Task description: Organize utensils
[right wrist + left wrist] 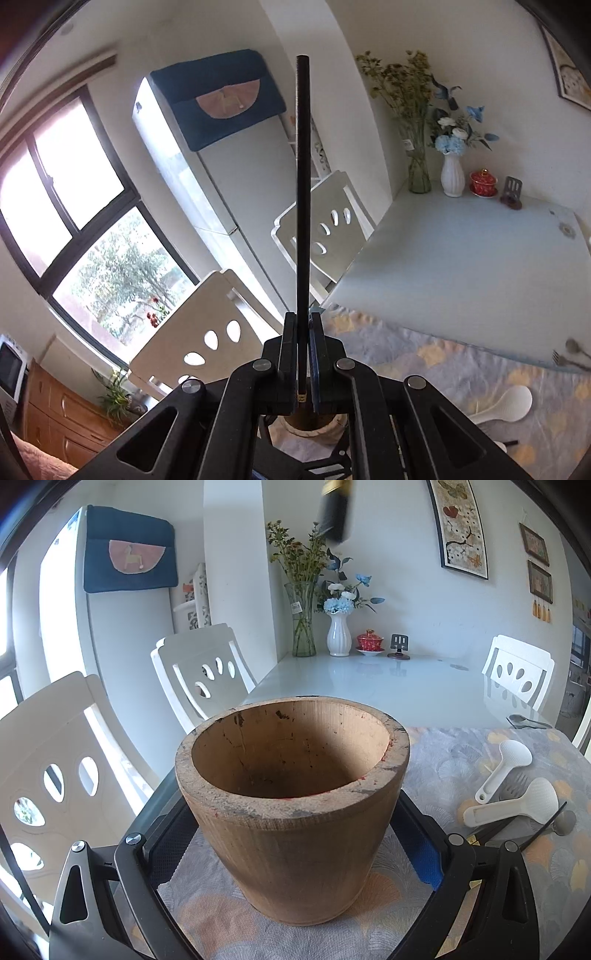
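- Left wrist view: your left gripper (295, 853) clamps the wooden holder (291, 805), upright on the cloth. The chopstick's butt end (334, 509) hangs above it; if you lower off-centre, it may strike the rim.
- Right wrist view: your right gripper (303, 354) pinches the black chopstick (303, 192). Its long axis runs straight away from the fingers, tip far; such a thin grip may let it swing.

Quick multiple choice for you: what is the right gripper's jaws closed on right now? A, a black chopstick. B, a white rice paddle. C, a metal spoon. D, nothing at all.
A: in the right wrist view the jaws of the right gripper are shut on a thin black chopstick that sticks up past them, while the white rice paddles lie on the cloth beside the wooden pot.
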A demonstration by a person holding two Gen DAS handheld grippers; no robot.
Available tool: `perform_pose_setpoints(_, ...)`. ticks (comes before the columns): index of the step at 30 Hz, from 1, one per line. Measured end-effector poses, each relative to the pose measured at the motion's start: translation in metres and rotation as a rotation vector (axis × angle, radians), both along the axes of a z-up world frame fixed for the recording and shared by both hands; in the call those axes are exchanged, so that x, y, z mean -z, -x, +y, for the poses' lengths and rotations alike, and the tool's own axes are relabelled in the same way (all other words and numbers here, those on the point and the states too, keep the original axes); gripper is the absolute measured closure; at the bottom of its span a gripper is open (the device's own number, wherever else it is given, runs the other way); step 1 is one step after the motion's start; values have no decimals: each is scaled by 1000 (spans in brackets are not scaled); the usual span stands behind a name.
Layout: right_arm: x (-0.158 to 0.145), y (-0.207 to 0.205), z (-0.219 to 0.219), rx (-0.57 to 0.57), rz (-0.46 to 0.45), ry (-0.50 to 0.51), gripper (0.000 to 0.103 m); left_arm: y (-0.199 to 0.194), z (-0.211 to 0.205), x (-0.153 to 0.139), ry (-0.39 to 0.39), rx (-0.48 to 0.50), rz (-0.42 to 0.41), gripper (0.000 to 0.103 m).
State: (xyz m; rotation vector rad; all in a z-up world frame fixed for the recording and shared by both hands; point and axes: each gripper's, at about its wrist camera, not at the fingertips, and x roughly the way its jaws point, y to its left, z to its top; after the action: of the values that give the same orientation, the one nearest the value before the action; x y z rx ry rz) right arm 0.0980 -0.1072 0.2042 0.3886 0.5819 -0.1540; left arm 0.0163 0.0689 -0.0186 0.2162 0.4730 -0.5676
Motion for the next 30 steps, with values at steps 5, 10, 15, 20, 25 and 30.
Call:
perform_pose_setpoints(5,16,-22,13,-42,45,3,98,-1,0,0,6,-2,10,4)
perform_pose_setpoints(10,25,-31,19,-69,68,23,98,-3,1,0,8,-2,14,4)
perform_pose_setpoints(15,33,-37,18,-75,100,28,98,-4,1,1,10,-2,20,4)
perform_pose_setpoints(20,41,-39,14,-79,120,1,98,-5,2,2,9,-2,20,4)
perform_pose_setpoints(25,49,-45,11,-79,185,-26,60,-5,3,2,9,-3,18,4)
perform_pose_setpoints(30,50,-41,7,-56,194,-50,43,-5,3,2,9,-5,18,4)
